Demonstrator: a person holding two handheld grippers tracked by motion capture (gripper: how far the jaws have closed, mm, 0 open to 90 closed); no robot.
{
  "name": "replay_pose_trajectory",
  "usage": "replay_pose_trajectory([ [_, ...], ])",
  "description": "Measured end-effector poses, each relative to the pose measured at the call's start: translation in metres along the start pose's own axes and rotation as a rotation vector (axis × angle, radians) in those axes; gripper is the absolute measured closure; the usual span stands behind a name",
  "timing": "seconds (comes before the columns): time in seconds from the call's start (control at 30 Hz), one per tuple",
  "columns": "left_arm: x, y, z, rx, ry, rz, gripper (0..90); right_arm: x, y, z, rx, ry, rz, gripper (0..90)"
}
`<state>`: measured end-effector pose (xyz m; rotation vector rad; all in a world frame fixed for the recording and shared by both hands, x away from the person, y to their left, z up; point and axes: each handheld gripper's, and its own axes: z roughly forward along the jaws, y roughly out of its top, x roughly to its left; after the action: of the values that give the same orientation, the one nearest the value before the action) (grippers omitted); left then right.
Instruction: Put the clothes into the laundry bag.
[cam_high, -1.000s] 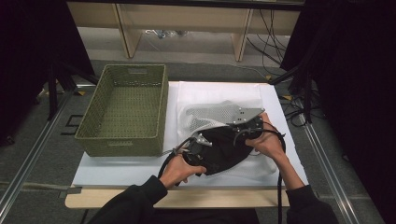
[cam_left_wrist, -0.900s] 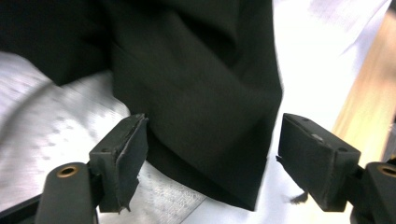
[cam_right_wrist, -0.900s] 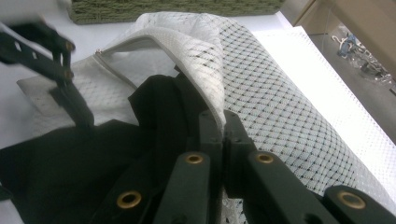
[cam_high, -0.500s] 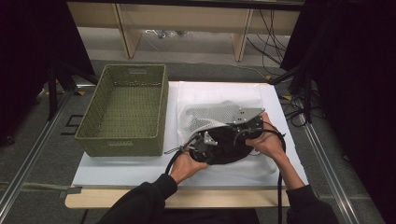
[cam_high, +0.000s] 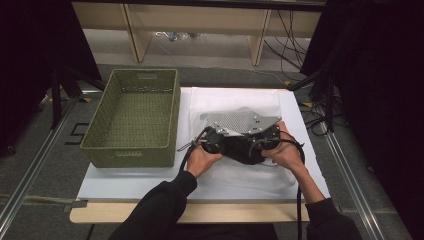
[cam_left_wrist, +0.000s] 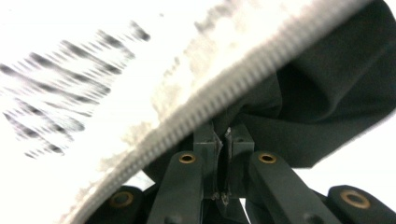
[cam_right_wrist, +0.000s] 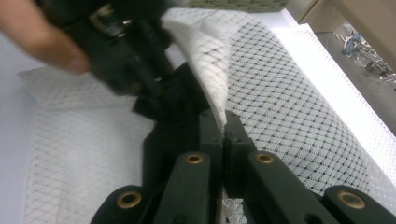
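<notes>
A white mesh bag lies on the white sheet, with a black garment bunched at its near edge. In the high view my left gripper is at the garment's left end and my right gripper at its right. The left gripper view has my left gripper shut on a fold of the black garment, under the bag's ribbed zipper edge. My right gripper is shut on the mesh bag's lifted edge. The other hand and left gripper are close ahead.
A green woven basket stands on the table's left side, beside the white sheet. Metal rails run along both sides of the table. Shelving and cables lie beyond the far edge.
My left hand has moved right, toward the right hand, and the black garment has bunched into a smaller heap between them. The right hand has stayed put.
</notes>
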<state>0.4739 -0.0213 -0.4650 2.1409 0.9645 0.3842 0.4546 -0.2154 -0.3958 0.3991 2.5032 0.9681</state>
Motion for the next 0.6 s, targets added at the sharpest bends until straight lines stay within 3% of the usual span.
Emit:
replay_pose_trajectory([
  [0.1,0.008,0.009,0.005,-0.001,0.037,-0.006,85.5,0.0,-0.001,0.001,0.001,-0.001,-0.002,89.5],
  [0.13,0.012,0.011,0.009,-0.008,0.051,-0.028,85.3,0.0,-0.001,0.001,0.003,0.001,-0.004,89.5],
  [0.2,0.012,0.011,0.01,-0.009,0.054,-0.03,85.0,0.0,-0.002,0.002,0.004,-0.001,-0.003,89.5],
  [0.23,0.012,0.011,0.013,-0.001,0.042,-0.036,82.2,-0.002,-0.002,0.003,0.002,-0.002,-0.024,89.5],
  [0.37,0.007,0.004,0.011,0.018,0.012,-0.041,71.9,-0.002,-0.004,0.003,0.003,0.007,-0.015,89.5],
  [0.6,0.001,-0.007,-0.01,0.003,0.008,0.011,52.1,-0.001,-0.003,0.003,0.001,0.003,-0.01,89.5],
])
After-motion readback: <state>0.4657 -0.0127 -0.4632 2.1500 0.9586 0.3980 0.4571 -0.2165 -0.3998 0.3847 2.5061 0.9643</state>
